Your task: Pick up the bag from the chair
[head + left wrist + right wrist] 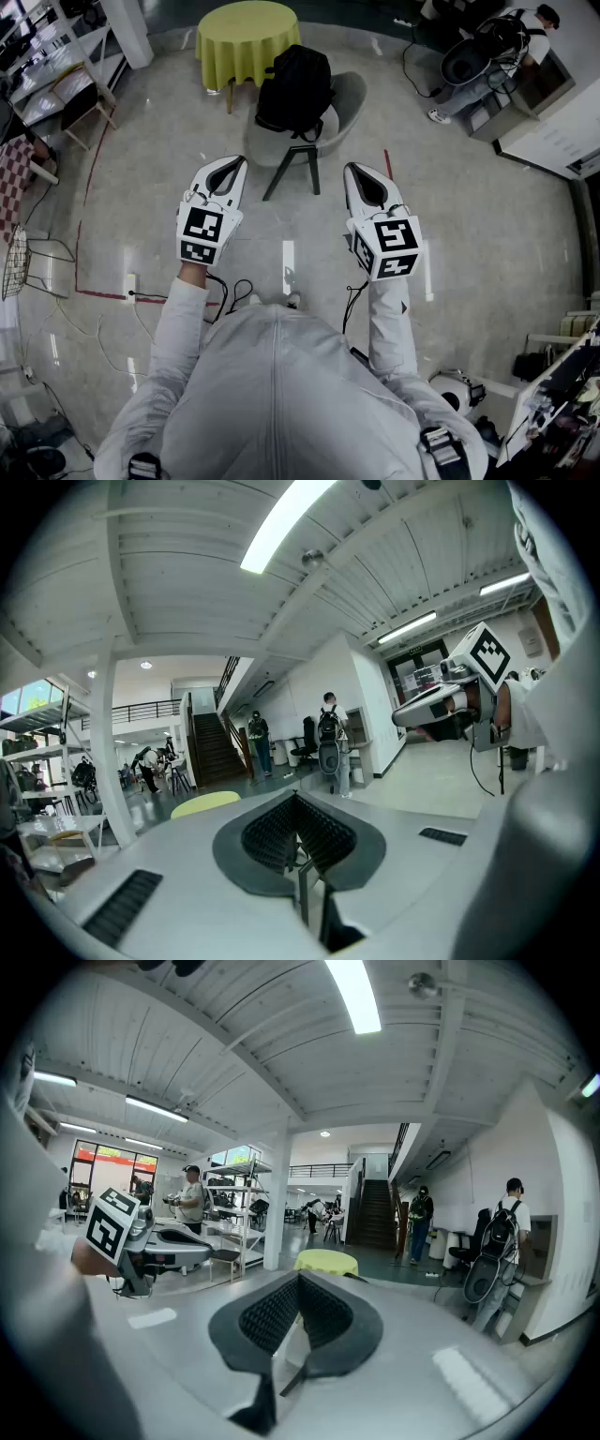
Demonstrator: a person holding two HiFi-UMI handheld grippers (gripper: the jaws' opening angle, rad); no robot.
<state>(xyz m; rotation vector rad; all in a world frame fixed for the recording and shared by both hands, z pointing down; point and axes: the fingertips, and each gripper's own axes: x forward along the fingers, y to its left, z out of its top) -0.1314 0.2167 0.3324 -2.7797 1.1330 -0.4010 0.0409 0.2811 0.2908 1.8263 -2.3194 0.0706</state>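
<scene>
The bag (293, 89) is a black backpack standing on the seat of a grey chair (343, 101), straight ahead of me in the head view. My left gripper (238, 163) and my right gripper (350, 169) are held side by side over the floor, short of the chair and pointing toward it. Both are shut with nothing between the jaws. In the left gripper view the jaws (297, 801) meet at their tips, and in the right gripper view (300, 1280) too. Both gripper views look above the chair, so neither shows the bag.
A round table with a yellow cloth (247, 37) stands just behind the chair. Shelving and a small table (66, 80) line the far left, and a wire basket (17, 262) stands at the left. Cables (230, 295) trail at my feet. Desks and a person (525, 37) are at the far right.
</scene>
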